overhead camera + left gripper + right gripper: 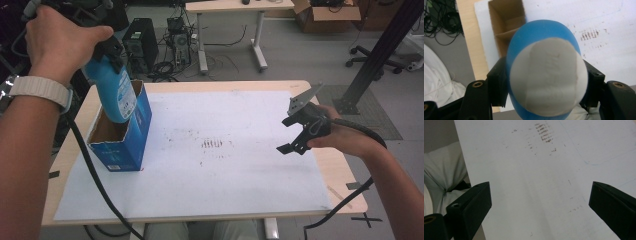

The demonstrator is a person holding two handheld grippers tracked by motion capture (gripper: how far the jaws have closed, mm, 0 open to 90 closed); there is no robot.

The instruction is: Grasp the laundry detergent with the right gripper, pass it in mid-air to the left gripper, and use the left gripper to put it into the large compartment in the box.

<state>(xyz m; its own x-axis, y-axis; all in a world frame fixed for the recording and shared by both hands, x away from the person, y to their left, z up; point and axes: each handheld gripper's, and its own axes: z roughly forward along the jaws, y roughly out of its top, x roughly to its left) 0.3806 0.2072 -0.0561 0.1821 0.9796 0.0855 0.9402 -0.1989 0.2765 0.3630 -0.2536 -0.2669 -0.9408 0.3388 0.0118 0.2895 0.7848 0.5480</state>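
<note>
A blue bottle (116,92) with a white label hangs tilted over the open top of a blue cardboard box (122,145) that stands at the table's left. My left gripper (107,52) is shut on the bottle's upper end. In the left gripper view the bottle's blue and white end (546,77) sits clamped between the black jaws, with the open box (507,23) and its inner divider beyond. My right gripper (295,137) hovers open over the right side of the white sheet (210,165), with nothing between its fingers (470,205).
The white sheet (529,182) covers most of the wooden table (345,175) and carries dark smudges (212,144) at its middle. Beyond the table stand a computer tower (140,42), cables, another desk (235,10) and a black stand (380,50).
</note>
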